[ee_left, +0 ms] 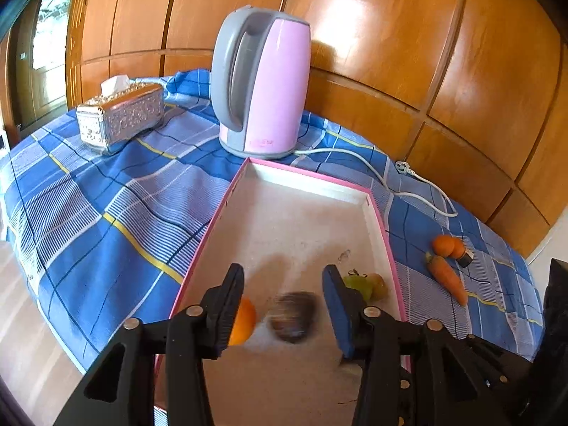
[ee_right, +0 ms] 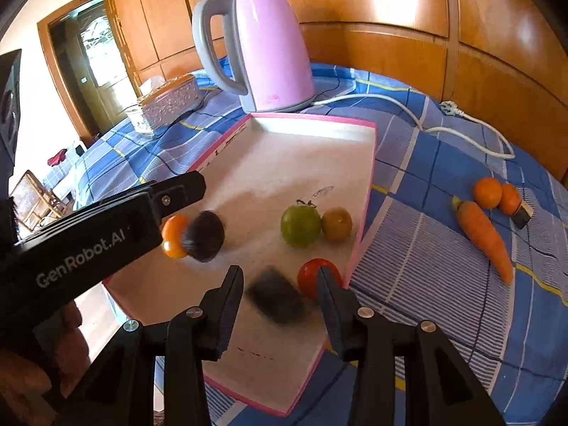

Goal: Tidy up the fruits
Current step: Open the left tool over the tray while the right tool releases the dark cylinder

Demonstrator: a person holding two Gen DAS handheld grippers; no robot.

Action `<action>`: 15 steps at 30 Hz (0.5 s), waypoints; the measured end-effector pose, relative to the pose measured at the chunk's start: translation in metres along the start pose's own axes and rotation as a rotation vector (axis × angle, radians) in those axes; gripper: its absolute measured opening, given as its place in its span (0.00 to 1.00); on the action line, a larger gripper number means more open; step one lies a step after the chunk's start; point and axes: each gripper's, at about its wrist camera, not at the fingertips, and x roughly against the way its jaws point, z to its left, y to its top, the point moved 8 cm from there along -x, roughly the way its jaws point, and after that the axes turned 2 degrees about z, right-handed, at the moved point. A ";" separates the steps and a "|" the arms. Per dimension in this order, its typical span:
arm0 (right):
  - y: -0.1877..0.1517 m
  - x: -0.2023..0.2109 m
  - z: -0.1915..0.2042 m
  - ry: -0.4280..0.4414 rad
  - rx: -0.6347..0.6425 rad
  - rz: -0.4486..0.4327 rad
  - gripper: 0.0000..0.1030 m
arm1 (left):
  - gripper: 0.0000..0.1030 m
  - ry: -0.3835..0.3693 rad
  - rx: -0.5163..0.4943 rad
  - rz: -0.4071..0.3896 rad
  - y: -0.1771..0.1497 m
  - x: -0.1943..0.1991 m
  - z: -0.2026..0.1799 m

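Both sets of jaws were apart, gripping nothing. A blurry dark fruit [ee_left: 294, 316] sat loose between the left gripper [ee_left: 284, 305] fingers, another dark one [ee_right: 275, 296] between the right gripper [ee_right: 280, 305] fingers. Both were in the pink tray [ee_right: 365, 191], alongside an orange [ee_right: 174, 236], green fruit [ee_right: 300, 226] and tomato [ee_right: 309, 278]; a carrot [ee_right: 484, 238] lay outside on the cloth [ee_right: 426, 248].

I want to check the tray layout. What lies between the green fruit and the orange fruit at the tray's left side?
In the right wrist view, a dark, motion-blurred fruit lies between the green fruit and the orange fruit, right against the orange one.
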 end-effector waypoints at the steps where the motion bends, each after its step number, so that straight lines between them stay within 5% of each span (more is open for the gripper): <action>1: 0.000 0.000 -0.001 -0.007 -0.001 -0.002 0.48 | 0.51 0.001 -0.001 -0.003 0.000 0.001 0.000; 15: -0.009 0.016 -0.007 -0.031 -0.042 -0.043 0.50 | 0.53 0.035 -0.059 -0.037 0.000 0.010 -0.014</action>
